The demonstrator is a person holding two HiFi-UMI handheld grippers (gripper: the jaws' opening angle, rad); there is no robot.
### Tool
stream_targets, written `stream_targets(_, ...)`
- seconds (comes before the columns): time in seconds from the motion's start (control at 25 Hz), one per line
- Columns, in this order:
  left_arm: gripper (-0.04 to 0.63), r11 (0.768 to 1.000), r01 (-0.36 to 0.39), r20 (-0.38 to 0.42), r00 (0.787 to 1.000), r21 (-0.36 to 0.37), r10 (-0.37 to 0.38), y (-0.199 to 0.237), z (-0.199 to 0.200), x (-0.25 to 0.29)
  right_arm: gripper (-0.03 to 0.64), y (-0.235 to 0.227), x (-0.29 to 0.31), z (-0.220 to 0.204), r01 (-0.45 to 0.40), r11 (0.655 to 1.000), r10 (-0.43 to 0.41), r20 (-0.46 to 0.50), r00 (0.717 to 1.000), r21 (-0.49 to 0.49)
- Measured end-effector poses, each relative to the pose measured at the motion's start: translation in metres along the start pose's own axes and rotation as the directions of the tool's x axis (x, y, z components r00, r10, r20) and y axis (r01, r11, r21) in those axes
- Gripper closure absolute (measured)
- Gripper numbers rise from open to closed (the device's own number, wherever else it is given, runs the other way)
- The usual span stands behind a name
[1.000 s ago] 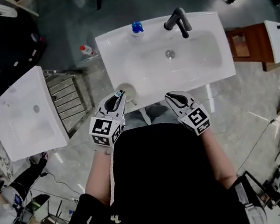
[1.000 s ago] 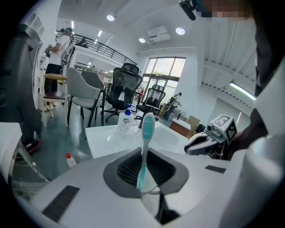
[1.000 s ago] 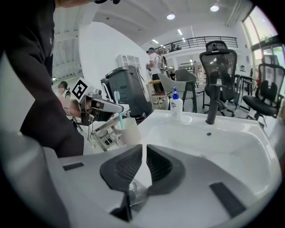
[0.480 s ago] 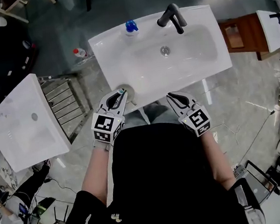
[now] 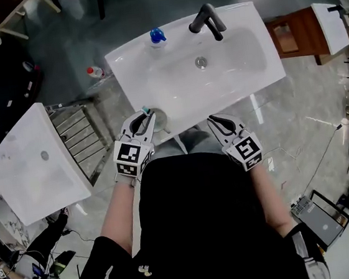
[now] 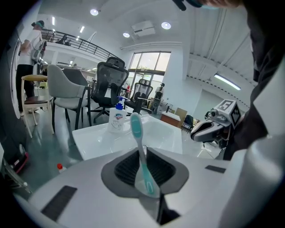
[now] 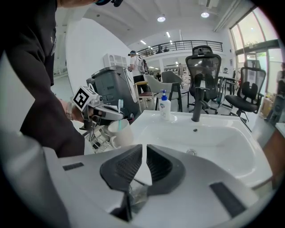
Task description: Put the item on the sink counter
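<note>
A toothbrush (image 6: 141, 153) with a teal and white handle stands upright between the jaws of my left gripper (image 5: 145, 116), which is shut on it. Its teal head (image 5: 147, 110) is just left of a white cup (image 5: 159, 117) that stands on the front left corner of the white sink counter (image 5: 129, 59). The right gripper view shows the same toothbrush (image 7: 120, 106) beside the cup (image 7: 119, 132). My right gripper (image 5: 214, 122) hangs at the sink's front edge, shut, with nothing in it.
A dark faucet (image 5: 206, 19) and a blue-capped soap bottle (image 5: 156, 36) stand at the sink's back edge. The basin drain (image 5: 201, 62) lies mid-sink. A second white sink (image 5: 30, 164) is at the left, a wooden cabinet (image 5: 291, 36) at the right. Office chairs (image 6: 109, 82) stand behind.
The sink has slid up and left in the head view as the head moved. The left gripper with the toothbrush has edged closer to the cup. The right gripper has barely moved.
</note>
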State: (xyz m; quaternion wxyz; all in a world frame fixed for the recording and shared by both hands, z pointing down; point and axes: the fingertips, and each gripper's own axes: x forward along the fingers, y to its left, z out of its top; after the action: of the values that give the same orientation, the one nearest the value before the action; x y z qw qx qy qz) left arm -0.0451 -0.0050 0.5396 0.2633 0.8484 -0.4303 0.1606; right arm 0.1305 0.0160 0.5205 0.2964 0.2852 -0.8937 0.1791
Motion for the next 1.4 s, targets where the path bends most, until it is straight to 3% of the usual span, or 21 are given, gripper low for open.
stream_targets(0.56,0.520,0.999,0.015,-0.050,0.999,0.041,-0.013,0.015,-0.006,0.011,0.568,0.003,-0.012,-0.009,0.060,0.998,-0.060,-0.001,0.998,0.003)
stream_targets(0.92,0.428,1.000,-0.004,-0.061,0.998,-0.012,0.004,0.022,-0.012,0.009,0.568,0.006,-0.018,-0.014,0.054,0.999,-0.054,0.013,0.998,0.005)
stream_targets(1.2,0.408,0.997,-0.076,-0.044,0.996,-0.029,0.074,0.022,-0.005,-0.008,0.568,0.005,-0.020,-0.007,0.018,1.000,-0.018,0.046,0.999,-0.006)
stream_targets(1.4,0.408,0.990,-0.133,0.012,0.991,-0.042,0.133,0.014,0.014,-0.030,0.568,0.005,-0.015,0.012,-0.040,0.998,0.044,0.080,0.996,-0.050)
